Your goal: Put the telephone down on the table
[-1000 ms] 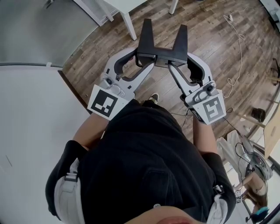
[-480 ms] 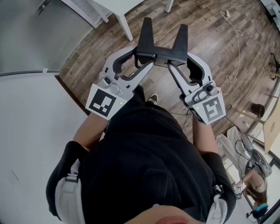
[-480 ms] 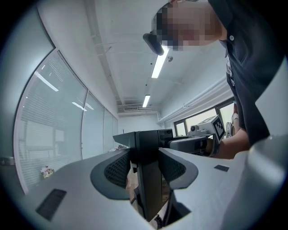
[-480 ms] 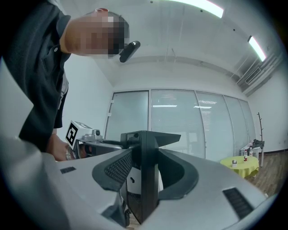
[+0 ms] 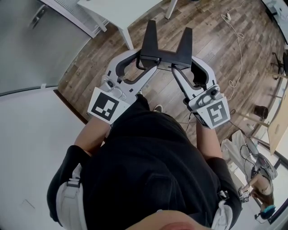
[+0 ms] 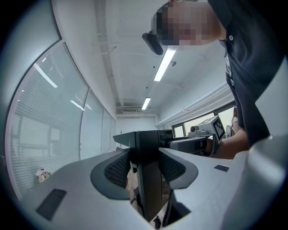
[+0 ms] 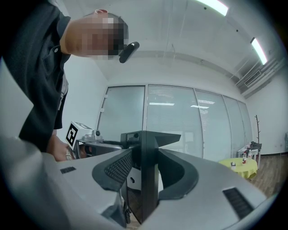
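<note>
A black telephone (image 5: 167, 50) with two upright prongs hangs over the wooden floor in the head view, carried level between both grippers. My left gripper (image 5: 149, 61) is shut on its left end. My right gripper (image 5: 179, 64) is shut on its right end. In the left gripper view the ribbed pads (image 6: 118, 167) press on a black slab of the telephone (image 6: 149, 177). Seen from the right gripper, the telephone (image 7: 149, 173) is likewise pinched between that gripper's pads (image 7: 120, 167). Its underside is hidden.
A white table (image 5: 122, 6) with a white leg (image 5: 126, 33) stands ahead at the top of the head view. A white cable (image 5: 239, 47) trails over the floor at right. A pale wall (image 5: 27, 143) runs along the left. Clutter (image 5: 252, 157) lies at lower right.
The floor has slid down and left in the head view and the white table shows more at the top. Both grippers have travelled with the telephone, with the grip unchanged.
</note>
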`<action>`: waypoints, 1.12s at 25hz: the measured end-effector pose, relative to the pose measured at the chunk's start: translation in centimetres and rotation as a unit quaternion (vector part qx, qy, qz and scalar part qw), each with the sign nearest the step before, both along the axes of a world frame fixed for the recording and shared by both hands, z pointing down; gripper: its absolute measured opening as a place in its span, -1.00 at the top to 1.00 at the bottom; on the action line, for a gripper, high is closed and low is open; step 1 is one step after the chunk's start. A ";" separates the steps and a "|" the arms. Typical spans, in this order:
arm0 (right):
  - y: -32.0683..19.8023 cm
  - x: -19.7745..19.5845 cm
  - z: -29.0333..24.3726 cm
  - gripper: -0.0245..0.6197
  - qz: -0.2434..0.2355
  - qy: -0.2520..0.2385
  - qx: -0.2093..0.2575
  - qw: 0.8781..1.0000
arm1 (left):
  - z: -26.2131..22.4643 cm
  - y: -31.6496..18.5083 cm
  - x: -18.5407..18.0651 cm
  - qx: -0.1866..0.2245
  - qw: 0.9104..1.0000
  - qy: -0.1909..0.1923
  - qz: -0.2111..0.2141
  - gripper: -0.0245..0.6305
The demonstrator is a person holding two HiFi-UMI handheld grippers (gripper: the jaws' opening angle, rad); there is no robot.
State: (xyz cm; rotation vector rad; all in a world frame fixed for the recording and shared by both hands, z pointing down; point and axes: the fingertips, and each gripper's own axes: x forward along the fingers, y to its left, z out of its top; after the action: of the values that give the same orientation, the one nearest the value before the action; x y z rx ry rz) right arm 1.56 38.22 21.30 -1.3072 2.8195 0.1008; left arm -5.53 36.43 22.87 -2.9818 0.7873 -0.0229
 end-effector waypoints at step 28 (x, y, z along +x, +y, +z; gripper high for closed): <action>-11.2 0.8 0.2 0.32 0.018 -0.012 0.007 1.000 | 0.3 -11.6 0.9 0.005 1.000 -0.002 0.019 0.32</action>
State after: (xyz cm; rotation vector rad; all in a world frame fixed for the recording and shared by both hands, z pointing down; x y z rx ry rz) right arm 2.38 27.00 21.53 -1.3474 2.7707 0.1045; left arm -4.60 24.87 23.18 -2.9850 0.7283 -0.0241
